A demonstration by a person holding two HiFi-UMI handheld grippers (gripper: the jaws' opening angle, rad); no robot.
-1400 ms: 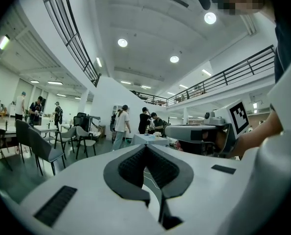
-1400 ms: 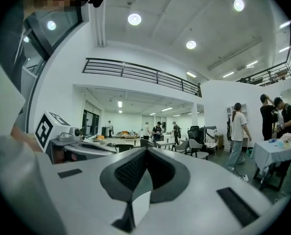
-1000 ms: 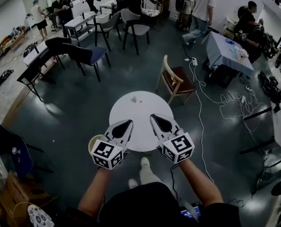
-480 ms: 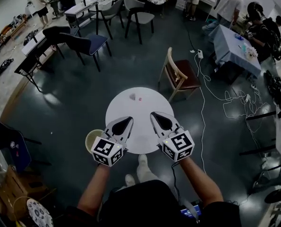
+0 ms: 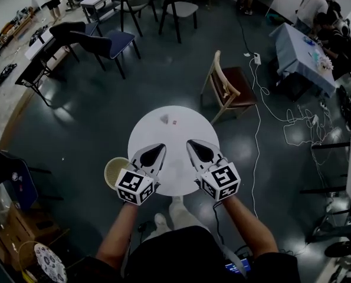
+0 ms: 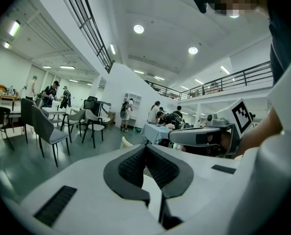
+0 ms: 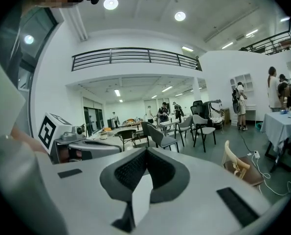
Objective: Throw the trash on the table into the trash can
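A round white table (image 5: 175,133) stands in front of me. Two small bits of trash lie near its far edge: a grey crumpled scrap (image 5: 165,118) and a tiny pink piece (image 5: 174,122). A round pale trash can (image 5: 111,168) sits on the floor at the table's left side, partly behind the left gripper's marker cube. My left gripper (image 5: 158,151) (image 6: 146,147) and right gripper (image 5: 195,147) (image 7: 146,151) hover side by side over the table's near half, both shut and holding nothing, well short of the trash.
A wooden chair (image 5: 225,92) stands just beyond the table to the right. White cables (image 5: 255,128) run over the floor on the right. Dark chairs (image 5: 102,45) and a cloth-covered table (image 5: 304,56) stand farther off. My shoes (image 5: 178,208) are under the near edge.
The whole view has shifted as I moved; the table sits a little lower and left, and more of the trash can shows beside the left gripper. Both grippers stay shut.
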